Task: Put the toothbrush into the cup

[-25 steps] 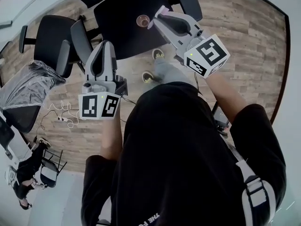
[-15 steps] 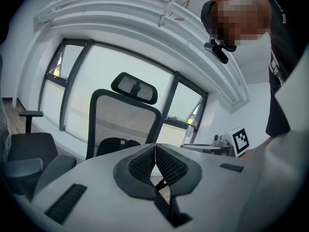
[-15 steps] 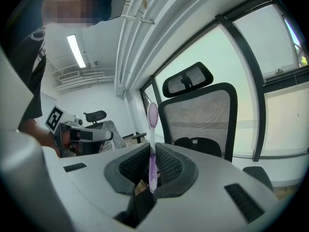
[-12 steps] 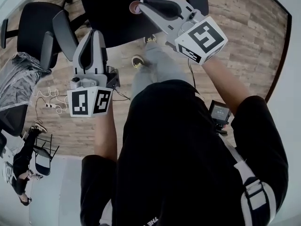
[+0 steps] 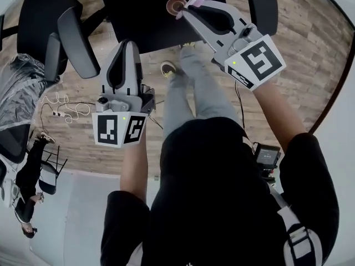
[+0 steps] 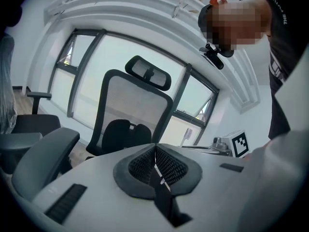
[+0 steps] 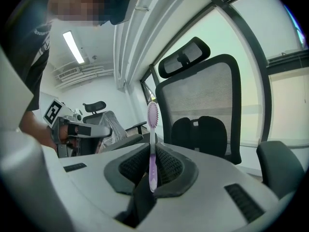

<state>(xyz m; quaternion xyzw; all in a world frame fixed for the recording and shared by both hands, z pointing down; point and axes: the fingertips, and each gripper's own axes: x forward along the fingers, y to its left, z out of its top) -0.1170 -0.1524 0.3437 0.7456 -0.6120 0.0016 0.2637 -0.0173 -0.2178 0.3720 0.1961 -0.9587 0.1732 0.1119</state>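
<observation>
Toothbrush (image 7: 152,129), purple: it stands upright between the jaws of the right gripper (image 7: 153,146), which pinch its handle. The bristle head rises clear above the jaw tips, and the handle end shows below the pads. The left gripper (image 6: 155,146) has its jaws pressed together with nothing between them.

In the head view both grippers are held out in front of the person, the left one lower and well apart from the right. The left gripper's tip lies near the near edge of the black table (image 5: 133,15), while the right gripper reaches in over the tabletop. Below the grippers, the person's grey trouser legs (image 5: 191,87) and one shoe (image 5: 168,68) show against the wooden floor (image 5: 310,54).

The cup (image 5: 176,5) stands open end up on the table, well in from the near edge. The tip of the right gripper, with the toothbrush, appears just beside the cup's rim; whether they touch cannot be told.

A black office chair (image 5: 66,37) stands at the table's left edge, and a white cable (image 5: 66,107) lies coiled on the floor beside it. Beyond the right gripper's jaws stands a mesh-backed chair (image 7: 203,105) with a headrest, in front of a large window (image 7: 270,81).
</observation>
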